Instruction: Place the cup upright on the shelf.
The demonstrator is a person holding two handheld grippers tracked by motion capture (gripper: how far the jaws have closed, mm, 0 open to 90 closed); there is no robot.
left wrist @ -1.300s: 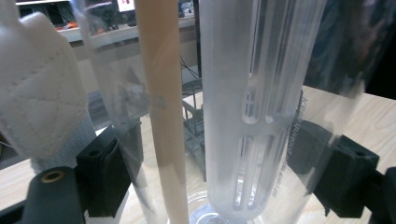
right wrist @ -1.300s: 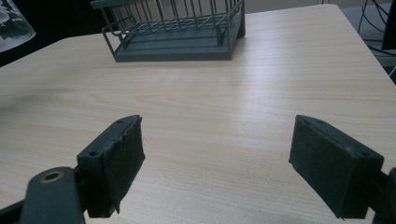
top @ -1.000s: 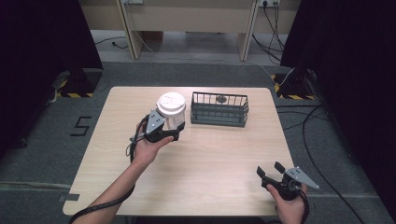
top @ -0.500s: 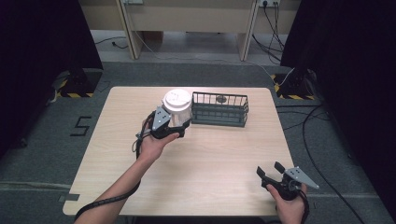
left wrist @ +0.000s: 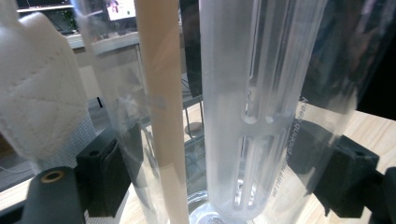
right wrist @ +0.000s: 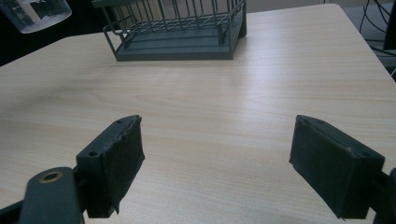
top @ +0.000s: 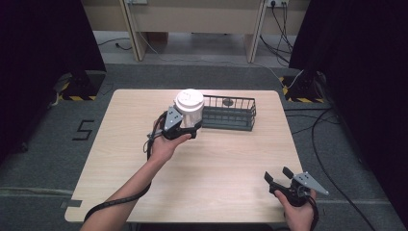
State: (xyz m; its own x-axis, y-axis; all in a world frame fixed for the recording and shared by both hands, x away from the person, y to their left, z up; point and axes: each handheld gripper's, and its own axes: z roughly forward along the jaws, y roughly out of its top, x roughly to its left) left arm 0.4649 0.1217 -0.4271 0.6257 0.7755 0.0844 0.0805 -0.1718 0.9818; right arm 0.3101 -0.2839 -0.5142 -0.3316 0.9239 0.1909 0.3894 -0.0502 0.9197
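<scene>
Clear jar [top: 188, 114], lettering unreadable, clamped in left gripper [top: 180, 126] fingers; right gripper [top: 281, 179] fingers apart.

Clear plastic jar [top: 188, 115] with white lid at frame centre, dark grey wire basket [top: 229, 113] beside it, pale wood-grain table [top: 226, 159], black grippers [top: 179, 129] [top: 280, 177], yellow-black striped floor tape [top: 77, 97] at upper left.

Black two-jaw grippers [top: 281, 179] with grey triangular top plates, brass-ringed screw holes, trailing black cables.
</scene>
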